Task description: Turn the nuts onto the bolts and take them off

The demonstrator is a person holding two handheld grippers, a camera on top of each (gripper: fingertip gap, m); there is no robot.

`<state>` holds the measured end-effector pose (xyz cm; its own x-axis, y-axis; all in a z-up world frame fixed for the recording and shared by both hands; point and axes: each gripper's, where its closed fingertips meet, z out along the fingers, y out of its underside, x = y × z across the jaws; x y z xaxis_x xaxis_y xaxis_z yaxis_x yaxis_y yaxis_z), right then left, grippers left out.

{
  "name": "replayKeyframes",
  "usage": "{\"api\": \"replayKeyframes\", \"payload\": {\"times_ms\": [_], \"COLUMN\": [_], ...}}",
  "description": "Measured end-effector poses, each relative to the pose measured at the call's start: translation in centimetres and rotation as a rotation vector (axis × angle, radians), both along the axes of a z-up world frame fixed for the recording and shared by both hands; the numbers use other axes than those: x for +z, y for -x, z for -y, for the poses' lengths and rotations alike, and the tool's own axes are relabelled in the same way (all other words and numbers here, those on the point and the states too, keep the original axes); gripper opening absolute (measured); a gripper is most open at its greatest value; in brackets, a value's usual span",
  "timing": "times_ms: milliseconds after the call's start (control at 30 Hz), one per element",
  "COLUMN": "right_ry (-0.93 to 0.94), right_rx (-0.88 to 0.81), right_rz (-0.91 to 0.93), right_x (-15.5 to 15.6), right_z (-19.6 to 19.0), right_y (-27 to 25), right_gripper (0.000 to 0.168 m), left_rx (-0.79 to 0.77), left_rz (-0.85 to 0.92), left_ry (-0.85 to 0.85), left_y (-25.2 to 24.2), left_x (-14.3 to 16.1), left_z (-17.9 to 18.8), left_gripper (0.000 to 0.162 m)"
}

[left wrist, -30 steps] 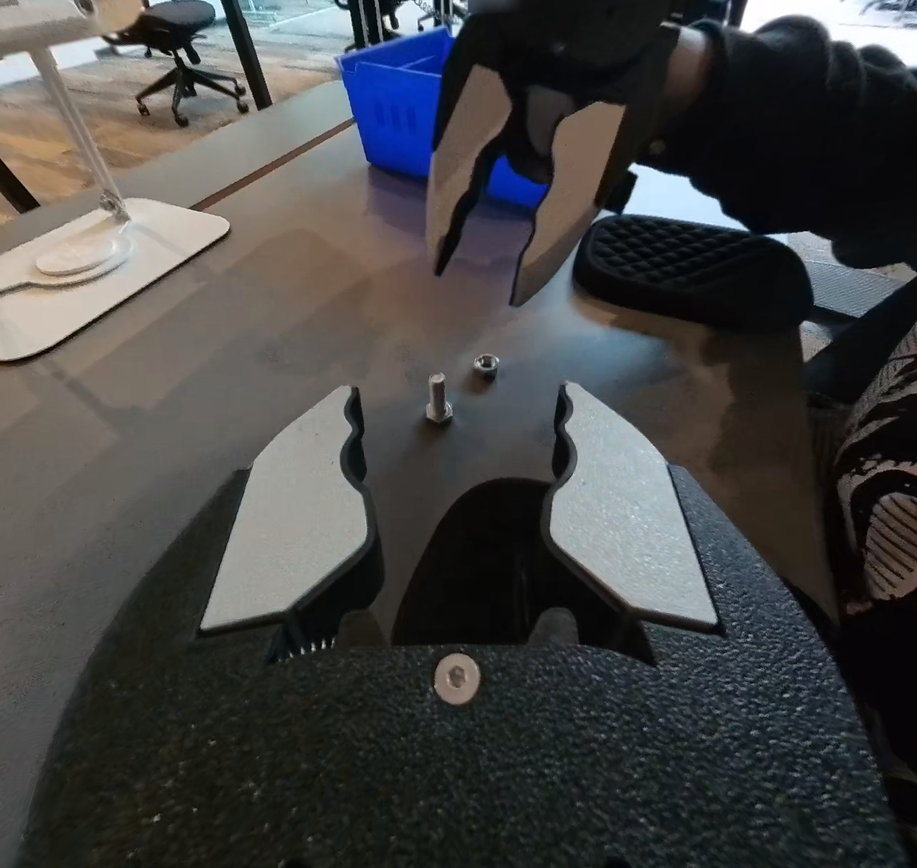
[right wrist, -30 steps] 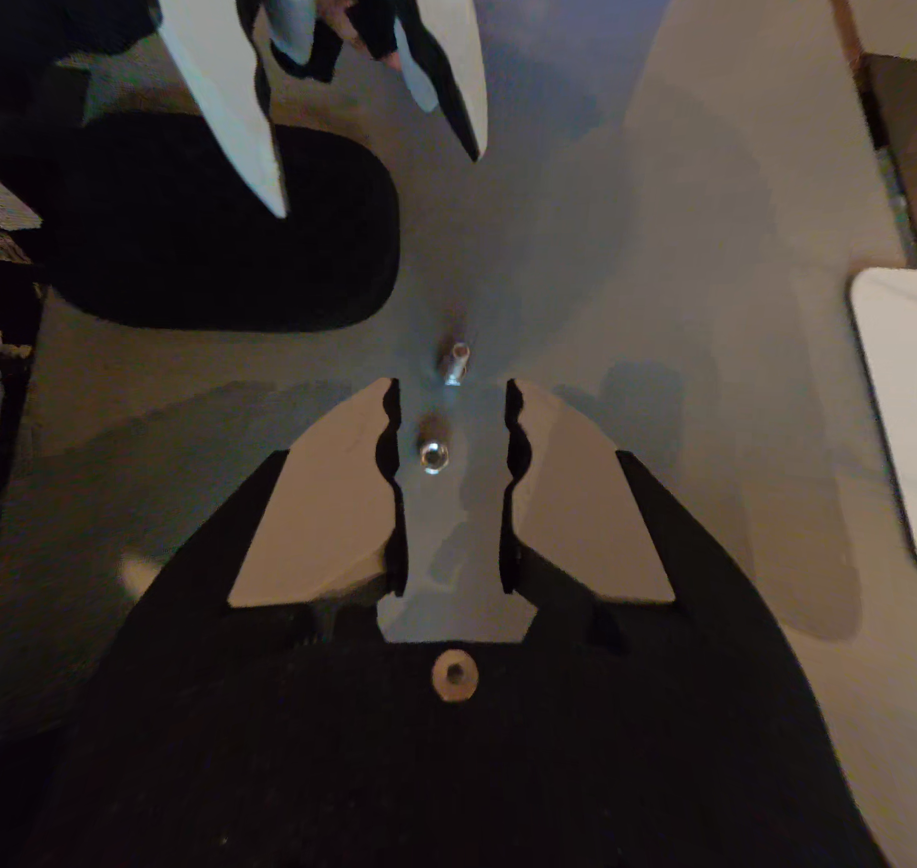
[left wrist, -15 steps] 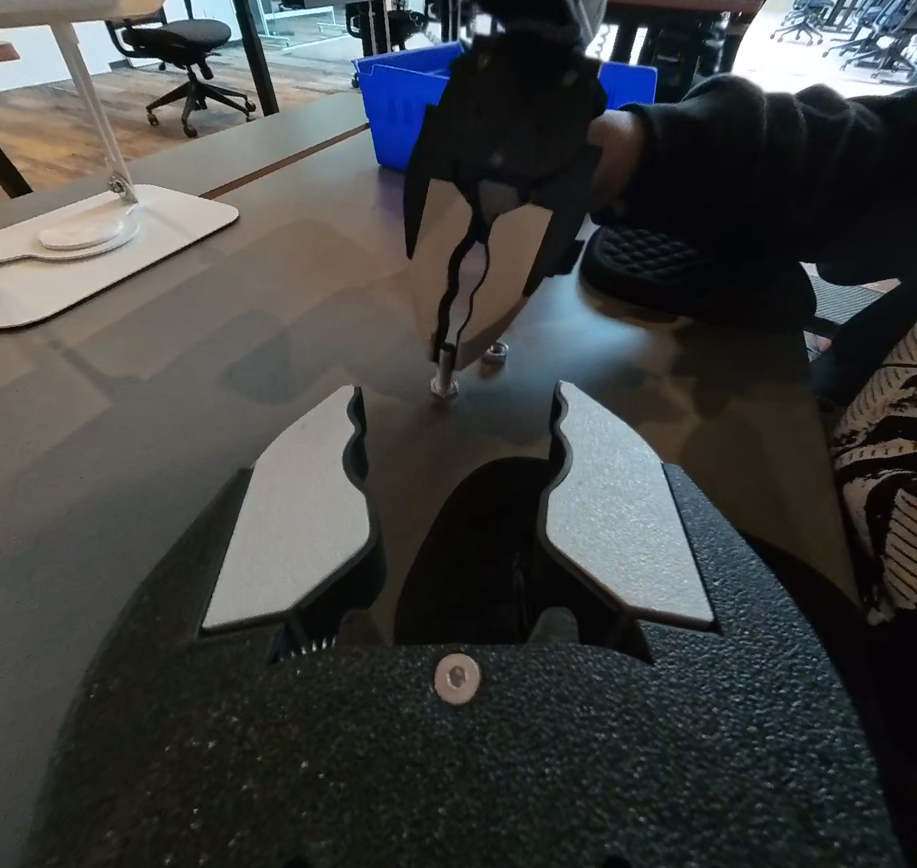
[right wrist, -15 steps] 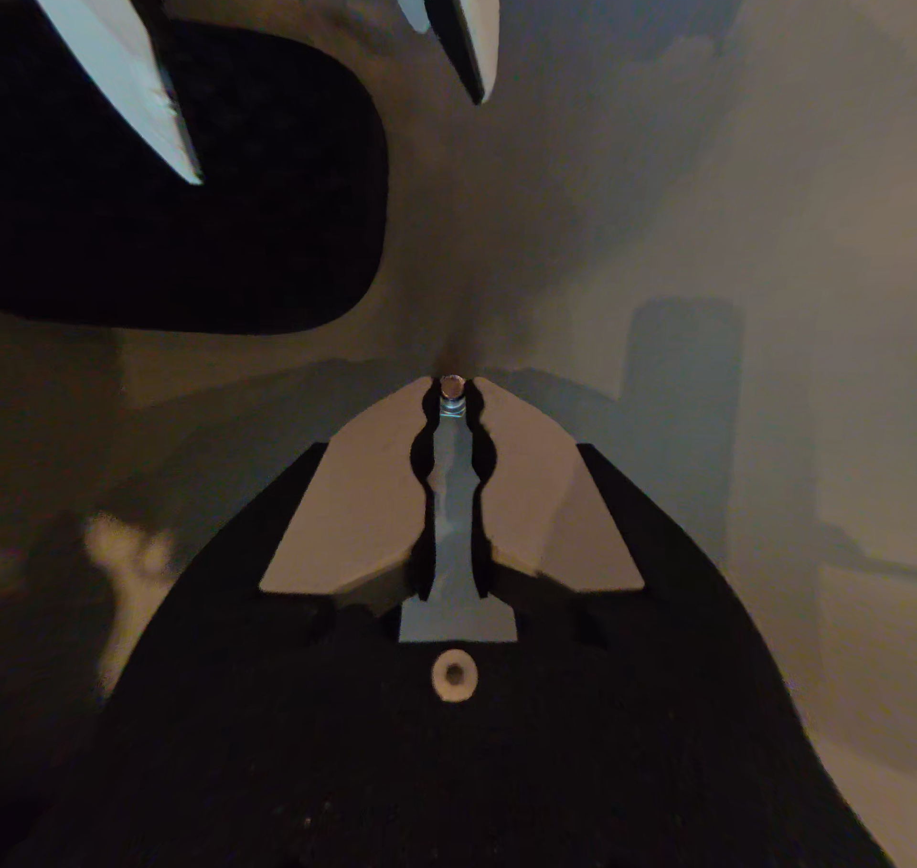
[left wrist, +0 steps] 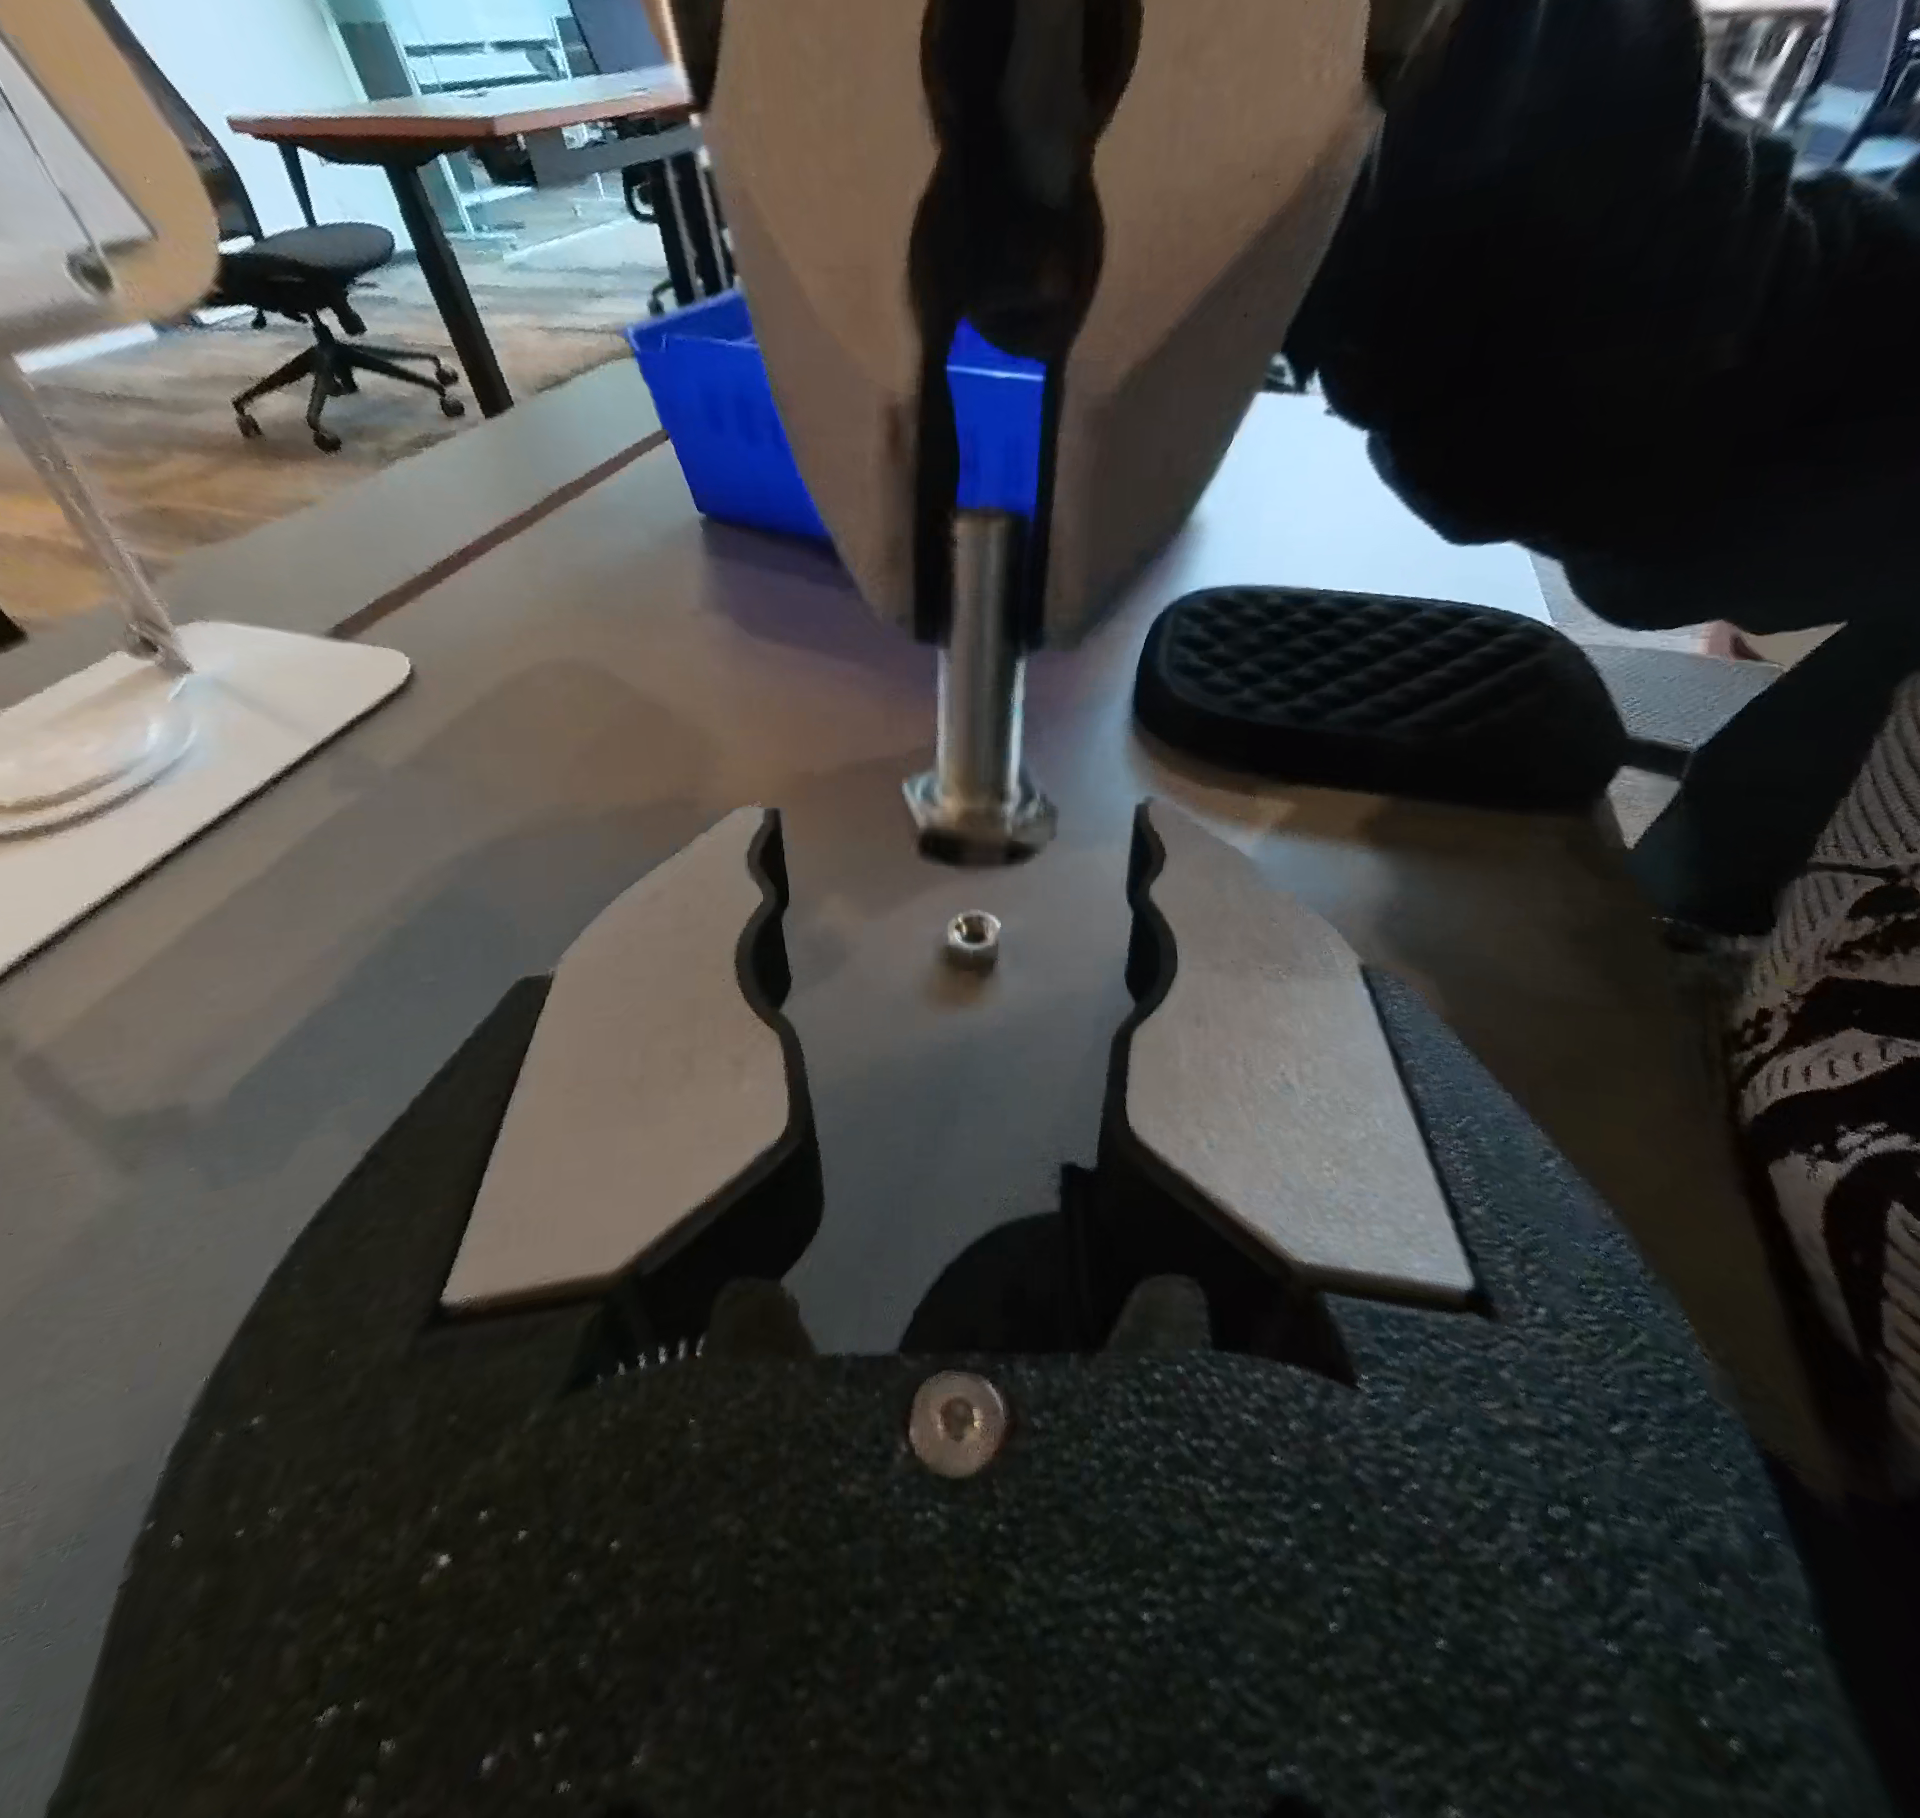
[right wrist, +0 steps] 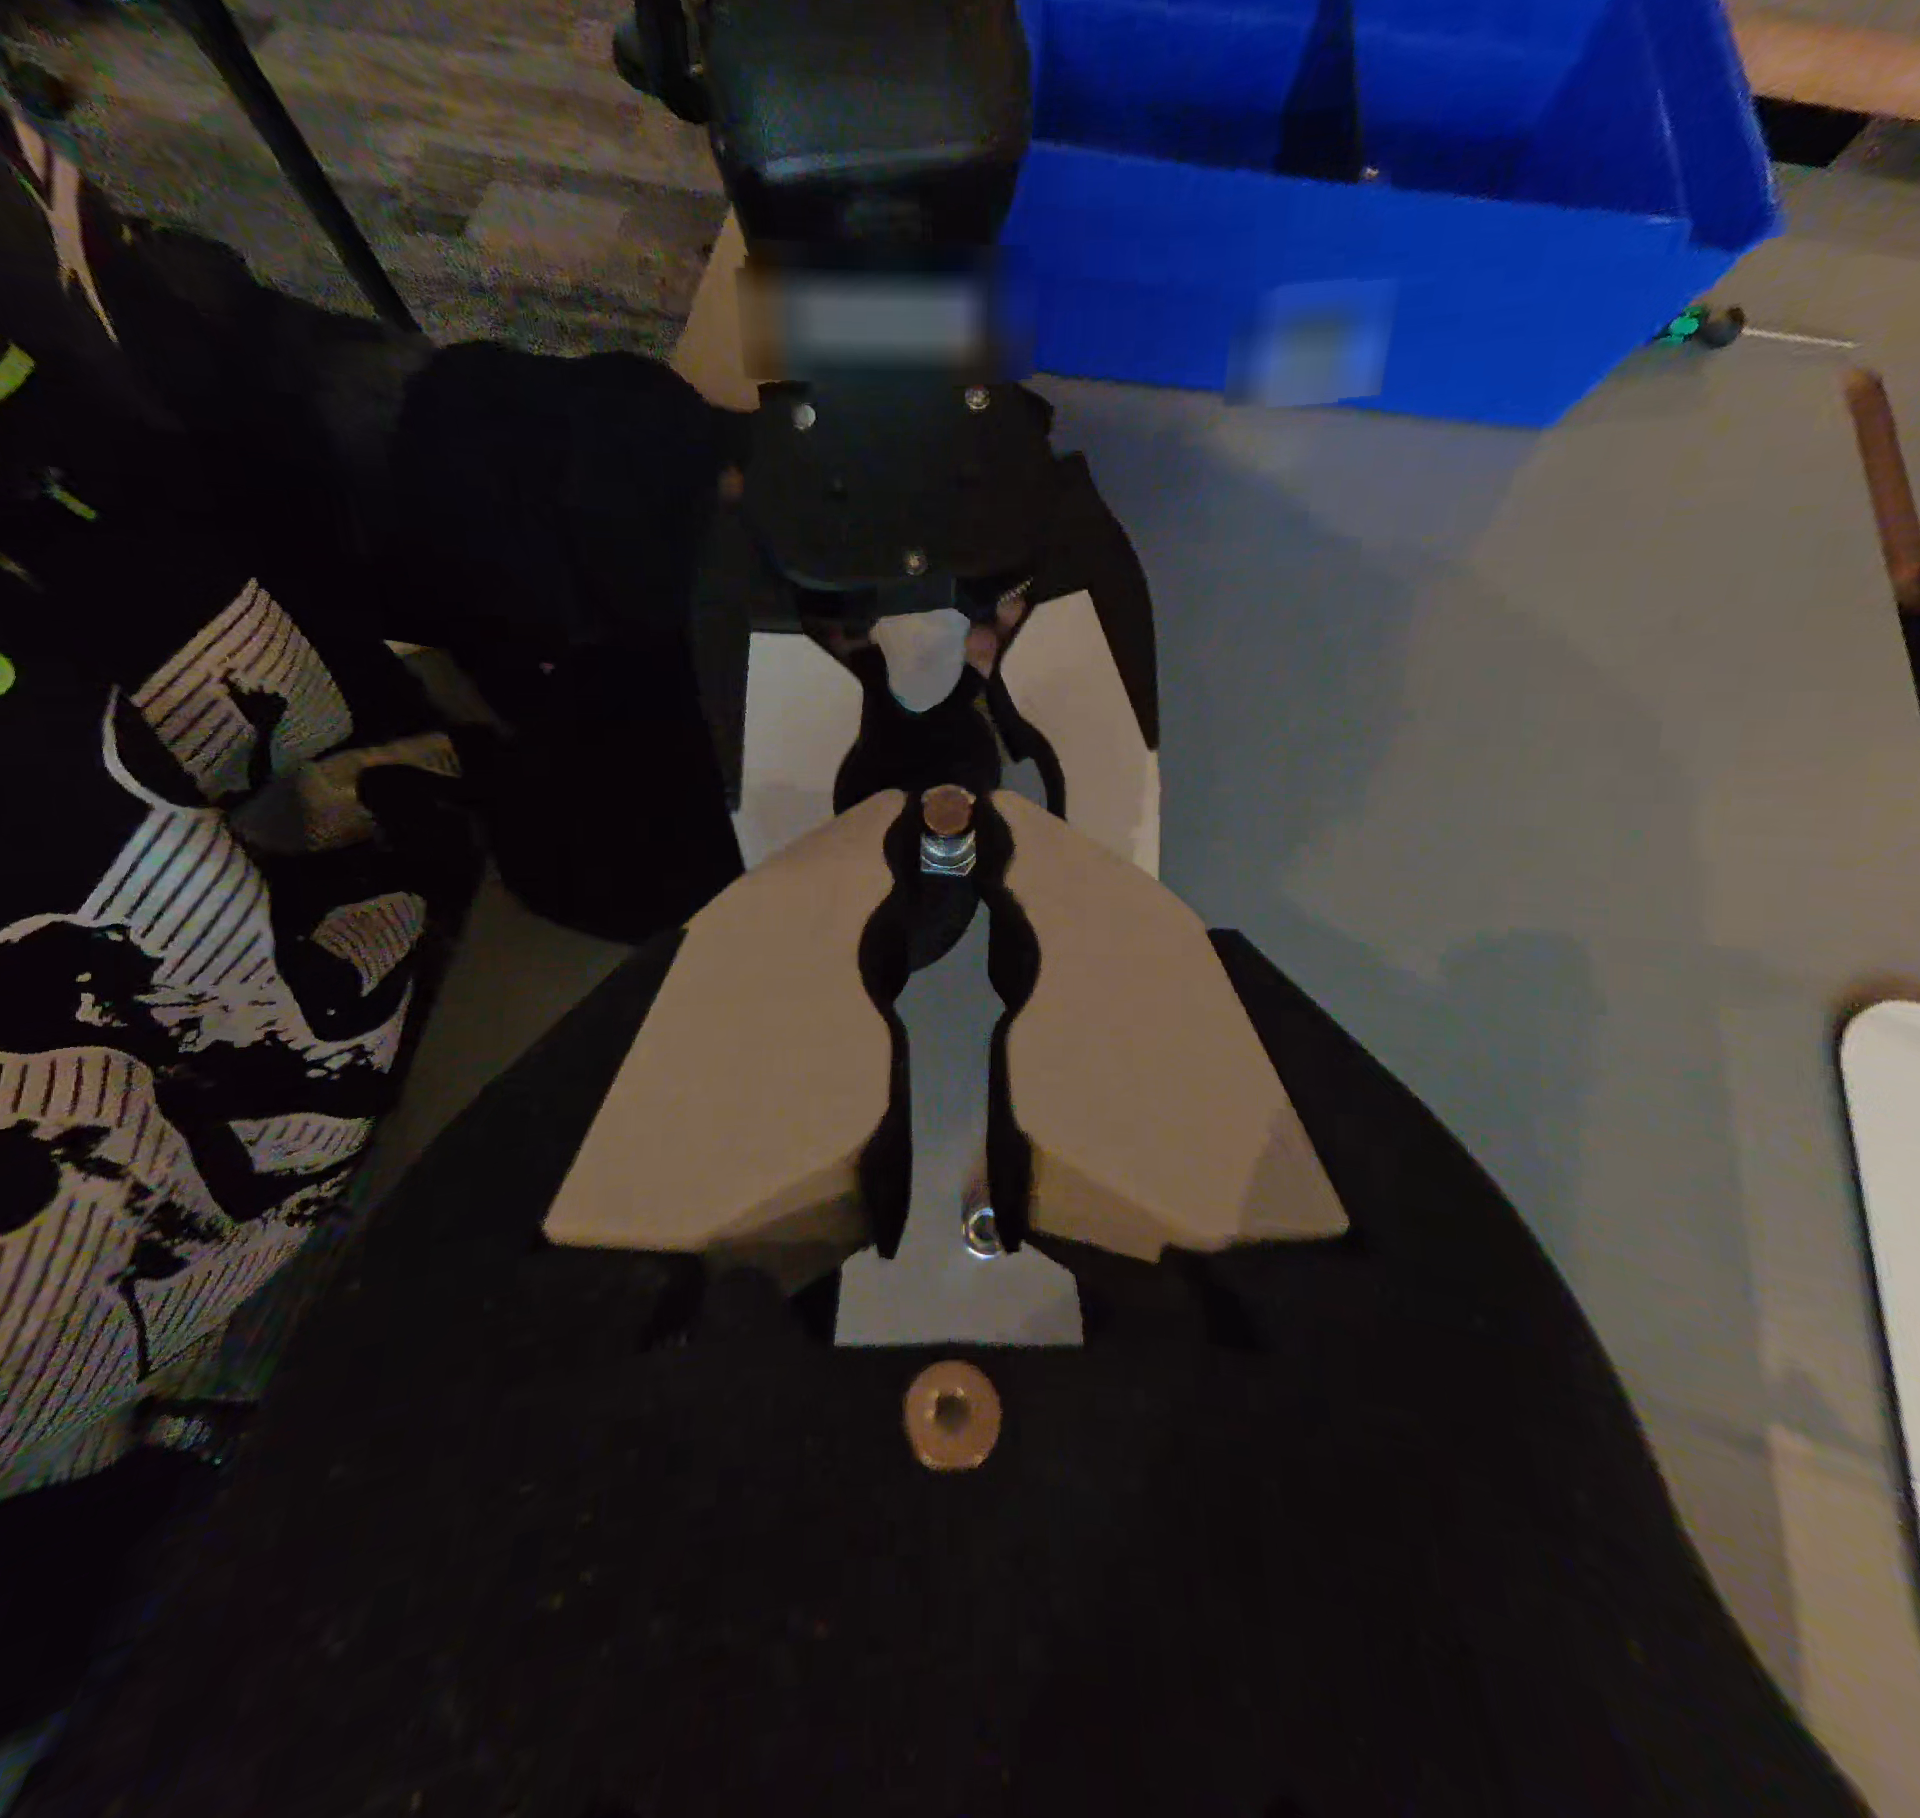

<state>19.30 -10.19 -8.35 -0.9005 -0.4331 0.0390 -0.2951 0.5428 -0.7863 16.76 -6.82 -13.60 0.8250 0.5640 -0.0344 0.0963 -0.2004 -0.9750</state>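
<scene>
Right gripper (left wrist: 982, 615): fingers clamped on the threaded shank of the bolt (left wrist: 979, 688), hex head down. Half a second ago that head sat on the tabletop (left wrist: 520, 781); now lifted clear of it, shadow directly beneath. Same grip confirmed in the right wrist view, bolt (right wrist: 945, 838) pinched at the fingertips.

Left gripper (left wrist: 956, 895): fingers spread wide, holding nothing, as before. Now closer in, tips either side of the nut (left wrist: 972, 937).

Nut: lying flat on the tabletop between the left fingers, just short of the raised bolt head. Earlier lying beyond the left fingertips, beside the bolt.

Blue bin (left wrist: 727, 418): beyond the right fingers, position unchanged.
</scene>
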Motion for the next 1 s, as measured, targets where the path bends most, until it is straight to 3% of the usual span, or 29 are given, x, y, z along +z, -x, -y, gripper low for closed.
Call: {"api": "replayKeyframes", "payload": {"times_ms": [267,767,1000], "right_ry": [0.032,0.012,0.003], "right_rx": [0.011,-0.018,-0.025], "right_rz": [-0.02,-0.055,-0.05], "right_x": [1.7,1.6,1.2], "right_z": [-0.1,-1.1,-1.2], "right_y": [-0.5,-0.1,0.1], "right_gripper": [0.009,0.009,0.009], "left_rx": [-0.017,-0.028,-0.033], "left_rz": [-0.083,-0.103,-0.092], "left_ry": [-0.045,-0.045,-0.076], "left_y": [0.3,0.7,0.9], "left_x": [3.3,3.3,3.4], "left_z": [-1.3,-2.7,-2.7], "left_gripper": [0.046,0.022,0.02]}}
